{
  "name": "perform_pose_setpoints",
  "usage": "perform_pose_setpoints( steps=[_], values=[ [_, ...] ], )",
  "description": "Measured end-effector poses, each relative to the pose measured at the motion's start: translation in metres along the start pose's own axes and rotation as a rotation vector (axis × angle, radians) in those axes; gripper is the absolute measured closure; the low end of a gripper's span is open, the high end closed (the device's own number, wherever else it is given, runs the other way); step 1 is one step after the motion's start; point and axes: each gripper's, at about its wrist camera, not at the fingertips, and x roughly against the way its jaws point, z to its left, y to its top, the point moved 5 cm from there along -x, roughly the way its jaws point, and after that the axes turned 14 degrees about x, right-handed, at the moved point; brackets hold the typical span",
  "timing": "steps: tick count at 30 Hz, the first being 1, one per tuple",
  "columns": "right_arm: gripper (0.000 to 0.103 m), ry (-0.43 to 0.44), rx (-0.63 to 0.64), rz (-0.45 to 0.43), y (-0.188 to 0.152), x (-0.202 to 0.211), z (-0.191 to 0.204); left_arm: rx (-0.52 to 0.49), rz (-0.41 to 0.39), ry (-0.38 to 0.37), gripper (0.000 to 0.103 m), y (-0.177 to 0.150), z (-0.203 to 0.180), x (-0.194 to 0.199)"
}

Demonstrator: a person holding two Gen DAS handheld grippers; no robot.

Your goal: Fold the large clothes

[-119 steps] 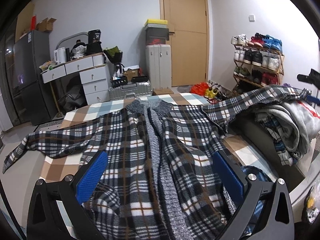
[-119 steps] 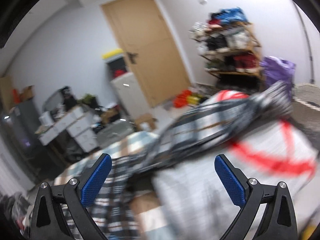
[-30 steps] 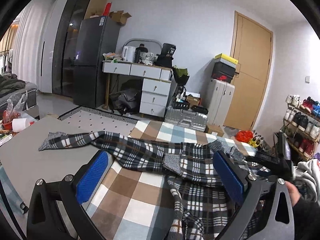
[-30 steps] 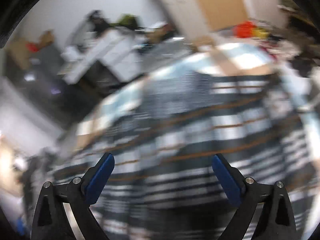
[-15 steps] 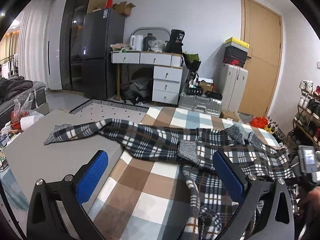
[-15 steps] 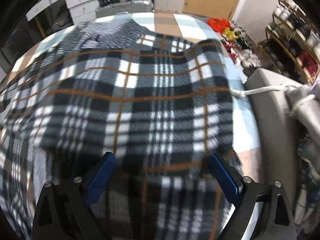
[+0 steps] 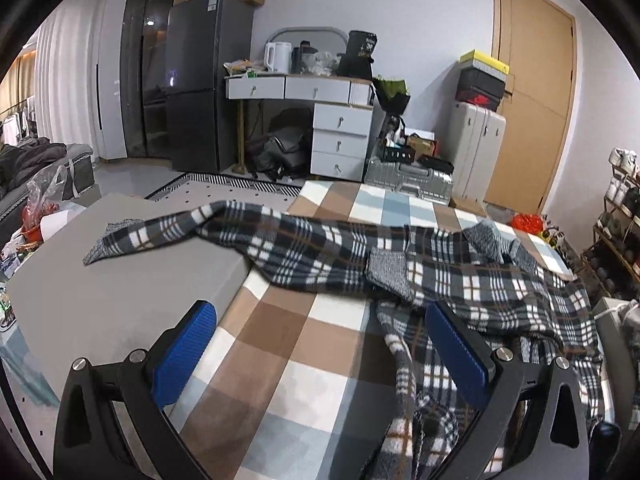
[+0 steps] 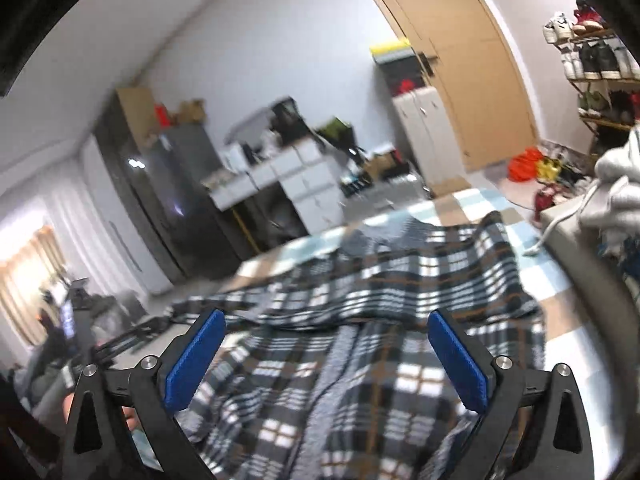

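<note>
A black, white and brown plaid jacket (image 7: 460,280) lies spread on the checked bed cover (image 7: 320,352). One sleeve (image 7: 168,232) stretches left onto a grey surface, and a grey knit cuff (image 7: 386,274) rests on the jacket's middle. My left gripper (image 7: 320,320) is open over the bed cover, its right finger above the jacket's near edge, with nothing between the pads. In the blurred right wrist view, my right gripper (image 8: 326,326) hovers over the jacket (image 8: 400,280). Its jaws are opening and nothing is gripped.
A grey padded surface (image 7: 100,292) adjoins the bed on the left. Behind stand a dark fridge (image 7: 200,92), a white drawer desk (image 7: 340,120), suitcases (image 7: 476,148) and a wooden door (image 7: 532,92). A shoe rack (image 7: 620,220) and piled clothes (image 8: 616,184) are on the right.
The right wrist view swung up from looking straight down on the jacket to looking across the bed. The left view dipped slightly toward the bed. The right gripper has left the left view's right edge.
</note>
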Motion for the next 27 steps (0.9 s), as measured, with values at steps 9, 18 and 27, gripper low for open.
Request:
perform_pose_setpoints(
  steps=[9,18,27],
  values=[
    [0.000,0.090,-0.043,0.055,-0.008,0.015,0.005,0.076,0.051,-0.014,0.001,0.024,0.052,0.005],
    [0.000,0.166,-0.022,0.014,-0.010,0.024,0.023,0.199,0.095,0.121,0.001,0.085,0.168,-0.009],
    [0.000,0.134,-0.018,0.072,-0.024,0.004,0.025,0.015,0.200,0.309,0.001,0.081,0.197,-0.070]
  ],
)
